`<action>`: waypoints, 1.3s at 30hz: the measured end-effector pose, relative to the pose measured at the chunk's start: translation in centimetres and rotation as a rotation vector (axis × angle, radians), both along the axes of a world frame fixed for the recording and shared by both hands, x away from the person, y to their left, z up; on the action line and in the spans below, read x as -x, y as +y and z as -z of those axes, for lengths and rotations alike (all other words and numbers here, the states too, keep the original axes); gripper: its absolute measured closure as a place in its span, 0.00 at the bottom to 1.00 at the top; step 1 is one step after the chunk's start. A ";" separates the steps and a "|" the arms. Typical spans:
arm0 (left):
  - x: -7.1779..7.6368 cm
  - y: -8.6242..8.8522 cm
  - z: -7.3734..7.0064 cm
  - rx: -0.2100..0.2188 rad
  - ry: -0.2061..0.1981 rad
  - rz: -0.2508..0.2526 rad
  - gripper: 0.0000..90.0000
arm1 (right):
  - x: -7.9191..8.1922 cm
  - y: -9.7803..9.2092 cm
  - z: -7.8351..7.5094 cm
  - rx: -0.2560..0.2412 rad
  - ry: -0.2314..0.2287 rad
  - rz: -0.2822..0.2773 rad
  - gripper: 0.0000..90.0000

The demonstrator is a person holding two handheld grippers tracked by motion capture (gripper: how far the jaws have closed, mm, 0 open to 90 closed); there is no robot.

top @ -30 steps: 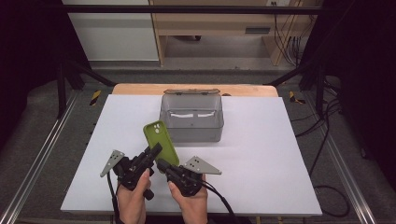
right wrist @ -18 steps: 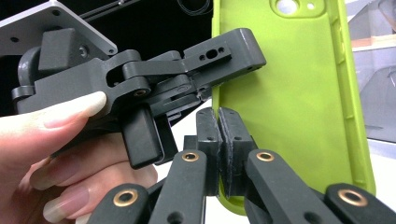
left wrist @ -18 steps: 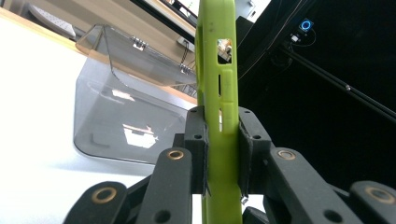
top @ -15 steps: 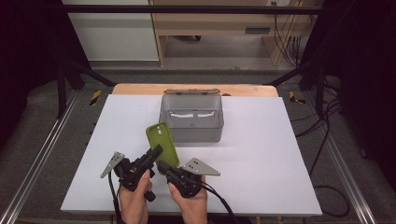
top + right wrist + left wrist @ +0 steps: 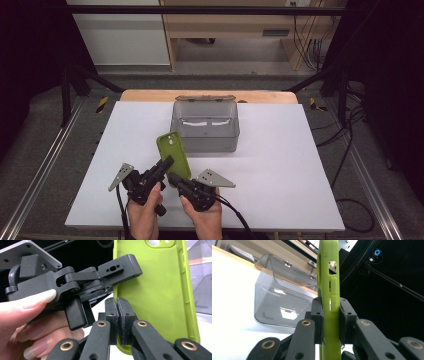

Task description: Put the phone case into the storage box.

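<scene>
The bench (image 5: 280, 165) is the largest thing here, a wide white surface with a wooden edge at its far side. On it, toward the far middle, stands a grey translucent box (image 5: 205, 127) with its lid (image 5: 205, 98) tipped back behind it. In the left gripper view the box (image 5: 279, 305) stands behind the tongs, on the white surface.

Nearer to the person, just in front of the box, is a green phone case (image 5: 173, 155). It is held above the bench, tilted, with its camera hole at the far end and its lower end between the two tools. The box stands just behind it.

The left tongs (image 5: 167, 164) are clenched on the case. In the left gripper view the case (image 5: 329, 290) stands edge-on and upright, and the two black pads press on its two faces. The person's left hand (image 5: 145, 215) holds this tool from below.

The right tongs (image 5: 173, 178) lie just beside the lower end of the case. In the right gripper view the pads are pressed together with no gap between them, and the back of the case (image 5: 155, 295) rises behind them; I cannot tell if its bottom edge is pinched between them. The same view shows the left tongs (image 5: 130, 266) biting on the side of the case. The right hand (image 5: 205, 217) holds this tool near the front edge of the bench.
</scene>
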State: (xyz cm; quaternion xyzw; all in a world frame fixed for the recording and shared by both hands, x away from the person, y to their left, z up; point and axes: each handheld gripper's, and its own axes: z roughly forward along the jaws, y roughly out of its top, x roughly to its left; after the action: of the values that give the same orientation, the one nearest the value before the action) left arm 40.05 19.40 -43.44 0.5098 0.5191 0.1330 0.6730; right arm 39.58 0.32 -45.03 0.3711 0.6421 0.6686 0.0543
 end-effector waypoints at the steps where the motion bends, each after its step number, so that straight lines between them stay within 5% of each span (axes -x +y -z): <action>1: 0.0 0.0 0.0 -0.003 -0.001 -0.002 0.86 | 0.0 0.0 0.0 0.000 0.000 0.000 0.97; 9: -0.4 1.4 0.3 -0.023 -0.012 -0.061 0.86 | -0.4 -0.9 -0.4 0.013 -0.017 0.033 0.87; 11: -0.5 1.7 0.3 -0.033 -0.017 -0.076 0.86 | -0.7 -1.3 -0.6 0.084 -0.040 0.078 0.83; 16: -0.6 2.0 0.5 -0.054 -0.017 -0.094 0.86 | -1.2 -2.2 -0.3 0.139 -0.019 0.131 0.74; 23: -0.9 2.5 0.7 -0.059 -0.007 -0.113 0.86 | -2.0 -3.6 0.1 0.141 0.027 0.189 0.60; 37: -1.1 4.1 0.5 -0.050 -0.014 -0.162 0.86 | -3.0 -5.2 -0.3 0.148 0.000 0.293 0.42; 39: -1.2 4.2 0.5 -0.055 -0.014 -0.163 0.86 | -3.2 -5.2 -0.2 0.168 -0.006 0.297 0.33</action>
State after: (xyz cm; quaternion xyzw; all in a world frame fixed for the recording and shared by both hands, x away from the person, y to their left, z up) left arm 41.21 23.60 -43.96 0.4832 0.5504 0.2052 0.6492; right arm 42.81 -4.86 -44.81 0.4541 0.6336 0.5983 0.1852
